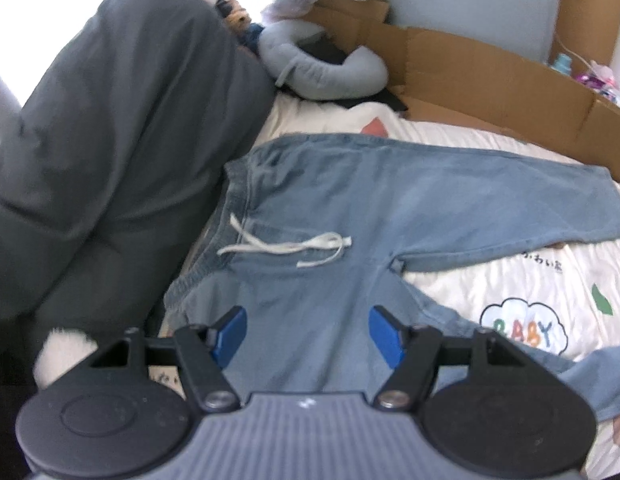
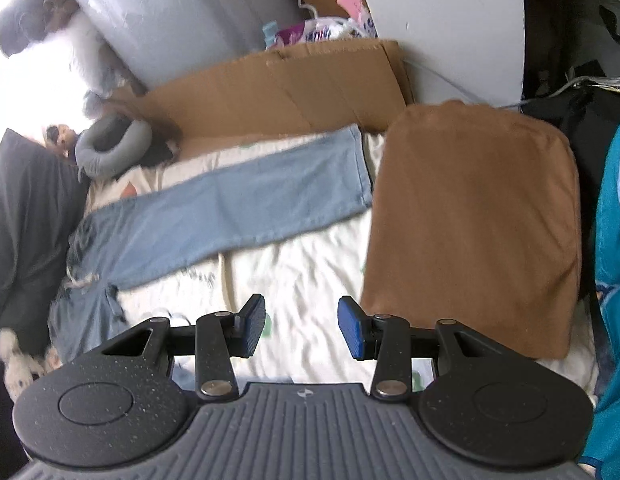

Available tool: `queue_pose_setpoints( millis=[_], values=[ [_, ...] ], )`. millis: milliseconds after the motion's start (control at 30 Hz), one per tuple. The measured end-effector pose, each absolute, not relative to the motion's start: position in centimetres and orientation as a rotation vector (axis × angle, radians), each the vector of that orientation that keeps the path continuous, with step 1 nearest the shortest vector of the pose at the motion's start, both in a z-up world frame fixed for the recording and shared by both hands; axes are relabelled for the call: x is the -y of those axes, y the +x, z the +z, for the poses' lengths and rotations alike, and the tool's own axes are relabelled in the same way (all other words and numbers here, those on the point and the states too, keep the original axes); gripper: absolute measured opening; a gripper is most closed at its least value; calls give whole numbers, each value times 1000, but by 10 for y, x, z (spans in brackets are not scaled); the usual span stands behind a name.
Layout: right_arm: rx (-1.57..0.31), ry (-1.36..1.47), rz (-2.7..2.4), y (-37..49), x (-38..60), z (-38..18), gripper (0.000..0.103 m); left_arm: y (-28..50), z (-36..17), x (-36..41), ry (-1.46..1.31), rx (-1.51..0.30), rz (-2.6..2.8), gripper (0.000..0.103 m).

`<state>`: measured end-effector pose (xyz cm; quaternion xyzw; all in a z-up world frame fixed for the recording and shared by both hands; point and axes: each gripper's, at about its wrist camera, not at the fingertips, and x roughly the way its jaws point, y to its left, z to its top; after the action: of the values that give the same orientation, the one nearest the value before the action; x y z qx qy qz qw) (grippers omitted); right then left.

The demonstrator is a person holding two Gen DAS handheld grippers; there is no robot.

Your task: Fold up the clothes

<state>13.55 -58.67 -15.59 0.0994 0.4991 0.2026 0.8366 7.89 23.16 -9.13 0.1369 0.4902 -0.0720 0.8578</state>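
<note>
Bedroom in a home, lived-in and cluttered. A bed takes the lower half of both views, covered by a cream children's sheet [image 1: 510,280] with cartoon prints and a "BABY" cloud at lower right of the left wrist view. Dark grey duvet [image 1: 109,140] bunched at left. Grey neck pillow [image 1: 322,76] at top centre, a small doll just beside it. Flattened cardboard [image 1: 490,80] lines the far edge of the bed against a pale wall. Brown cushion [image 2: 470,220] at right of the right wrist view. Light blue child's trousers [image 1: 350,208] lie spread on the sheet. Bright packets behind the cardboard, too blurred to identify.
</note>
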Motion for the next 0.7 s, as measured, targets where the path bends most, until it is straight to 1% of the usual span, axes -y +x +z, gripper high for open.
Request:
queue_pose_setpoints(
  millis=[333,700],
  values=[
    [-1123,149,478,86,575,-225,47,54,-137,-264,228,-1063,-102,70],
    [-1154,139,504,51,517,-312,47,25,-216,-283,129,-1130,-60,70]
  ],
)
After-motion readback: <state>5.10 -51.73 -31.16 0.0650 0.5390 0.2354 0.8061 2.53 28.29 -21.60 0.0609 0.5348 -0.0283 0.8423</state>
